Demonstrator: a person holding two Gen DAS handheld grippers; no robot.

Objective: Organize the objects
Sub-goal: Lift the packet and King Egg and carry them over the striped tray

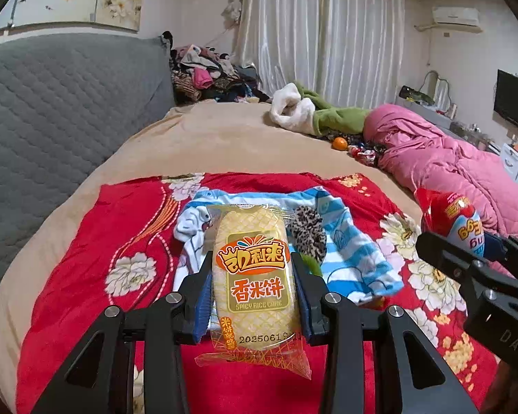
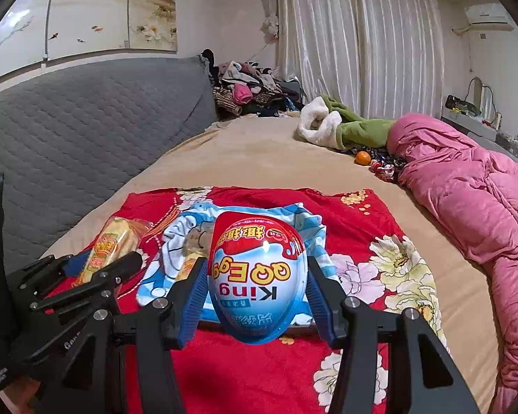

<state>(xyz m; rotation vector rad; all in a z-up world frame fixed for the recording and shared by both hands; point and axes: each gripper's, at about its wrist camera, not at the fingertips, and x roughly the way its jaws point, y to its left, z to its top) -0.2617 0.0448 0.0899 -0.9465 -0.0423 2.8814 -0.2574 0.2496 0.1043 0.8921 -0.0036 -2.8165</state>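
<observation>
Left wrist: rice cake pack (image 1: 253,283) hides leopard item (image 1: 309,238)

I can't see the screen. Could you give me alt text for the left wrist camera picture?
The left gripper holds a yellow rice cake packet between its jaws, above a red flowered cloth spread on a bed. A blue striped garment lies beyond it, and at right the right gripper holds a toy egg.
</observation>
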